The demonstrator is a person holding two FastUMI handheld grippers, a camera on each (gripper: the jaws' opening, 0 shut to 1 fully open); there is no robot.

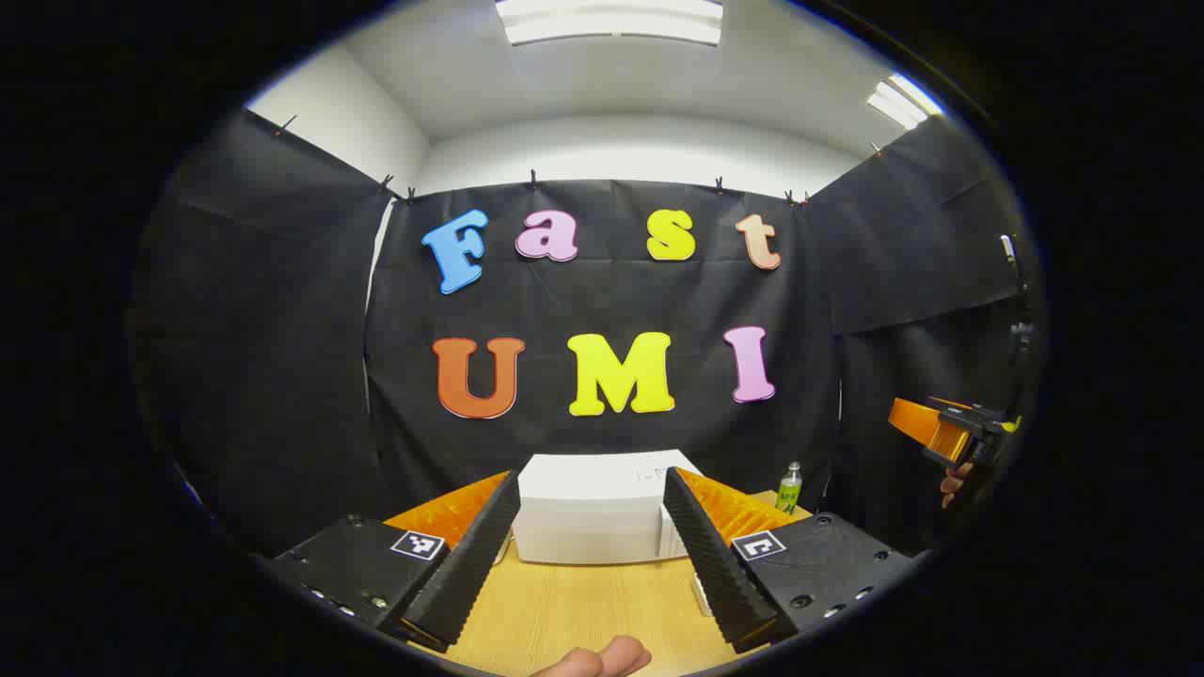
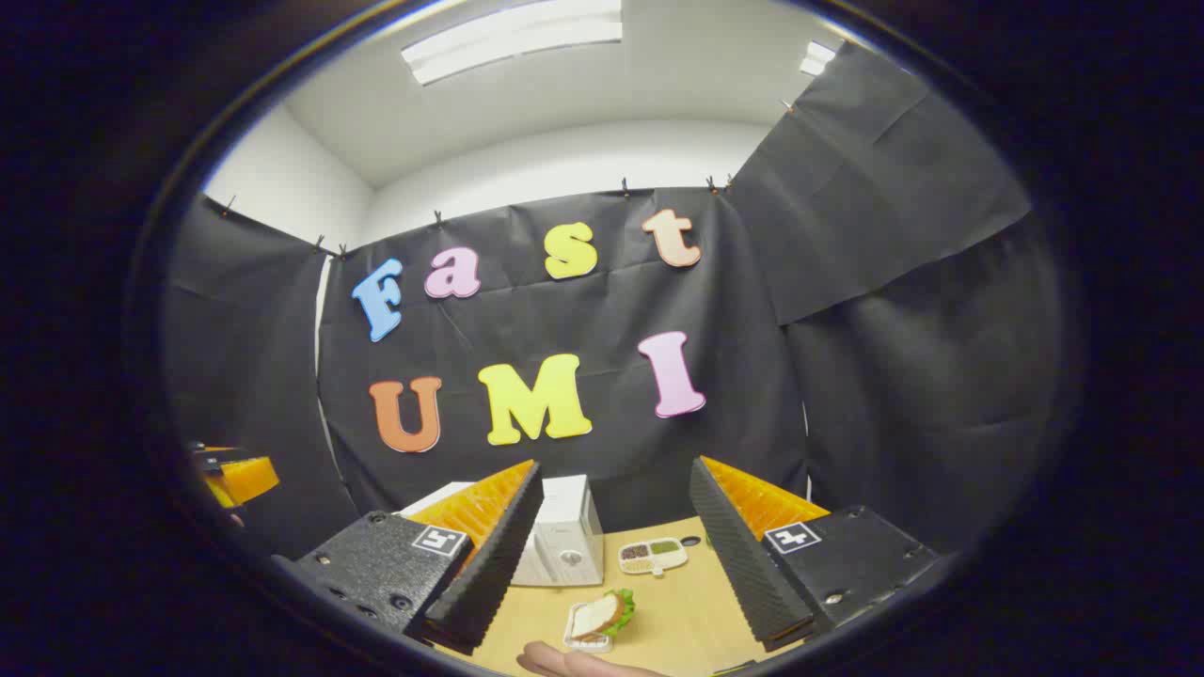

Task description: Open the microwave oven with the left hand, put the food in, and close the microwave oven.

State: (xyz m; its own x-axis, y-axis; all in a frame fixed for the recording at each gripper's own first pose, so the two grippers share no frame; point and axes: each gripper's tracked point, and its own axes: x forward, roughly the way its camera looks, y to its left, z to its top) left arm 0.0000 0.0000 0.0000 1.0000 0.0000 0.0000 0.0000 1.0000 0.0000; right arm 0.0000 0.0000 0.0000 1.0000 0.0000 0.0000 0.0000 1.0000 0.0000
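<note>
The microwave is being faced straight ahead between the spread fingers of the left gripper; its door is seemingly closed, with nothing being gripped.

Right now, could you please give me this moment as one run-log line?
phase: start | microwave: shut | sandwich: on table | left gripper: open, empty | right gripper: open, empty

At lower centre of the left gripper view the bench looks like pale wood with a smooth, faintly shiny grain. The microwave oven has a matt white shell (plastic or painted metal, hard to tell). The left tool has finely ribbed matt black pads backed by ridged orange plastic.
</note>
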